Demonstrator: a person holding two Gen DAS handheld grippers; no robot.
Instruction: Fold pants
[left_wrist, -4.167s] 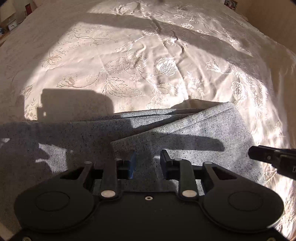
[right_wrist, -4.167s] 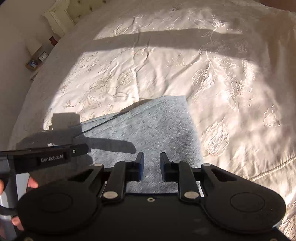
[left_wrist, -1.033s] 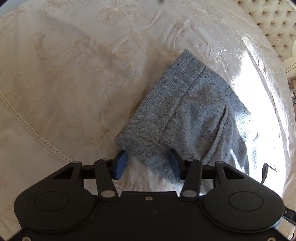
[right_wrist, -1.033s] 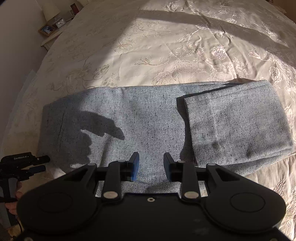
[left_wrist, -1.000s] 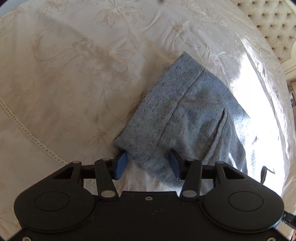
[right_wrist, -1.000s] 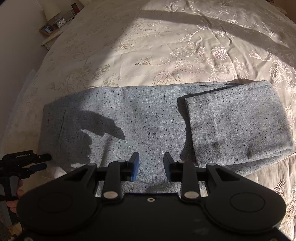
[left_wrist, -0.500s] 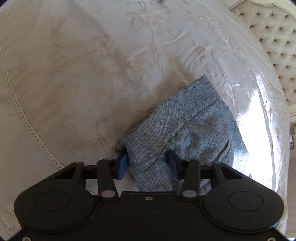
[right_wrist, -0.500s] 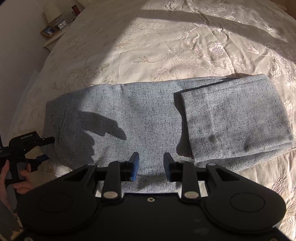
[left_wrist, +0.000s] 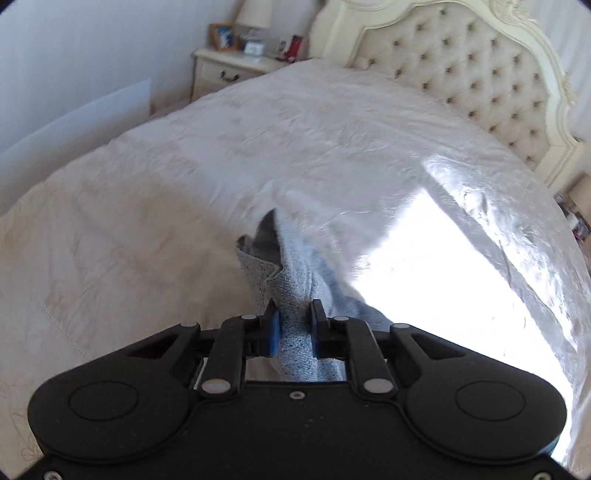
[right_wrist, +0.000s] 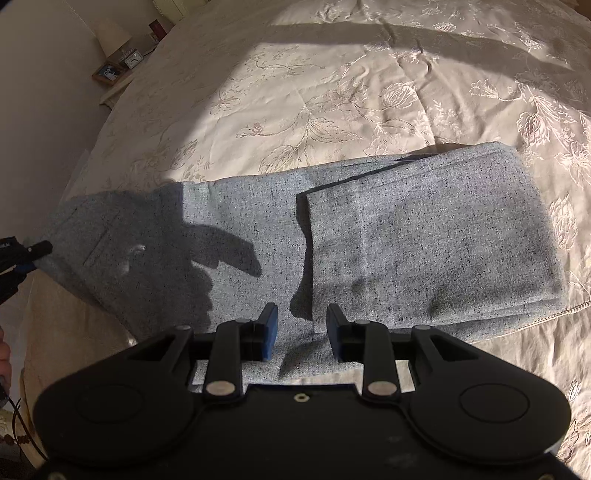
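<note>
Pinching the pants (left_wrist: 291, 295), the left tongs (left_wrist: 294, 328) have just closed — right tongs (right_wrist: 302, 332) gape above the fold.

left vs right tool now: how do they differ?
The left tool has just been closing and pinches an end of the grey speckled pants, lifting it. The right tool stands wider open, empty, above the flat folded part. Both are black with blue pads.

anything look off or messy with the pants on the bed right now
Nothing looks wrong. The grey pants lie flat on the bedspread, the right end already folded over. Only the left end is bunched, because the left gripper has just closed on it. The right gripper hovers open.
</note>
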